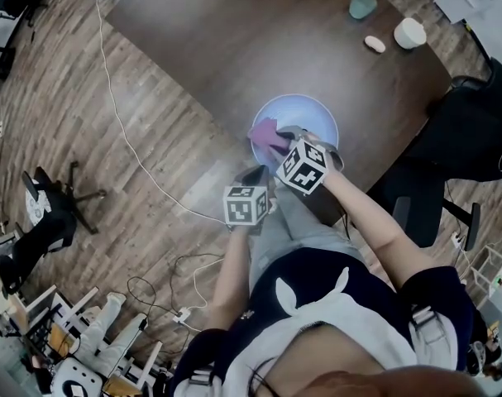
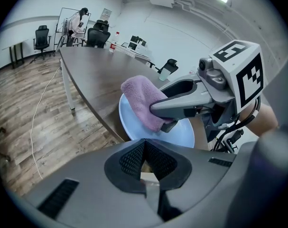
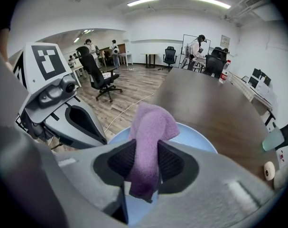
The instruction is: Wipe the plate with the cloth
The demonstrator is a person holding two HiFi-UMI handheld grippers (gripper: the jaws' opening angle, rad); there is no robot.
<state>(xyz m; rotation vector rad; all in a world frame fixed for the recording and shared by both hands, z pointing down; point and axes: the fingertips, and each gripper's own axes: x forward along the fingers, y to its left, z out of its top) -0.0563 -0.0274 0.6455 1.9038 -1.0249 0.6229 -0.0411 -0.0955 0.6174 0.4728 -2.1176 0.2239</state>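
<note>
Words, brands, numbers: none legible in any view.
Markers: black-and-white square code patterns on left white plastic cube (image 1: 246,205) and right white plastic cube (image 1: 303,165); no letters, no digits among them.
Wall: pale rectangular wall sign (image 3: 224,41) at far end of room, print too small to read.
Bottle: red band on clear plastic bottle (image 3: 223,73) on long dark wooden table (image 3: 205,108), wording illegible.
</note>
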